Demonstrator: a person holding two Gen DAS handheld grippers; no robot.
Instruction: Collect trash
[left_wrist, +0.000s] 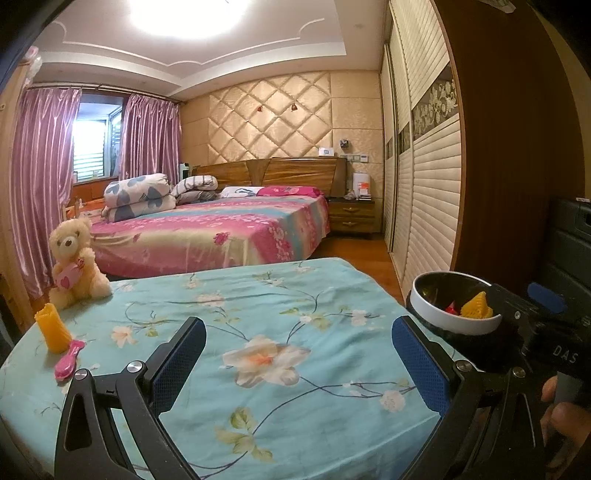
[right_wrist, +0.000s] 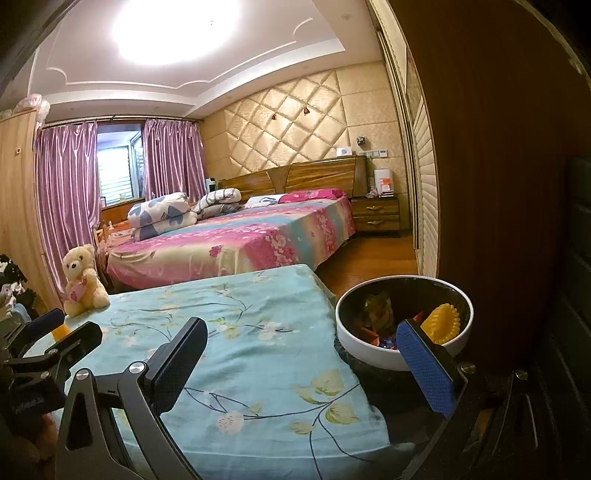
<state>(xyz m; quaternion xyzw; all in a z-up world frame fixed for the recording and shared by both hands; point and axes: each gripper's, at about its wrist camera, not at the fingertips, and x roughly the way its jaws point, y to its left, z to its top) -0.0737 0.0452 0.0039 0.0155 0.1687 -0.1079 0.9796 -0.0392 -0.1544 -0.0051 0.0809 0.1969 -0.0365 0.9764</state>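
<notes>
A white-rimmed trash bin (right_wrist: 369, 354) with a black liner stands beside the right edge of the table covered in a blue floral cloth (right_wrist: 240, 332). It holds a yellow ridged piece (right_wrist: 443, 323) and other scraps. It also shows in the left wrist view (left_wrist: 436, 314). My right gripper (right_wrist: 299, 358) is open and empty, its right finger at the bin's near rim. My left gripper (left_wrist: 299, 354) is open and empty over the cloth. A yellow ridged cup (left_wrist: 53, 328) stands at the table's left edge beside a pink toy brush (left_wrist: 68, 362).
A cream teddy bear (left_wrist: 75, 262) sits at the table's far left corner. A bed with a pink floral sheet (left_wrist: 221, 232) lies beyond. A sliding wardrobe (left_wrist: 424, 166) and a dark wooden panel (left_wrist: 517, 147) stand on the right.
</notes>
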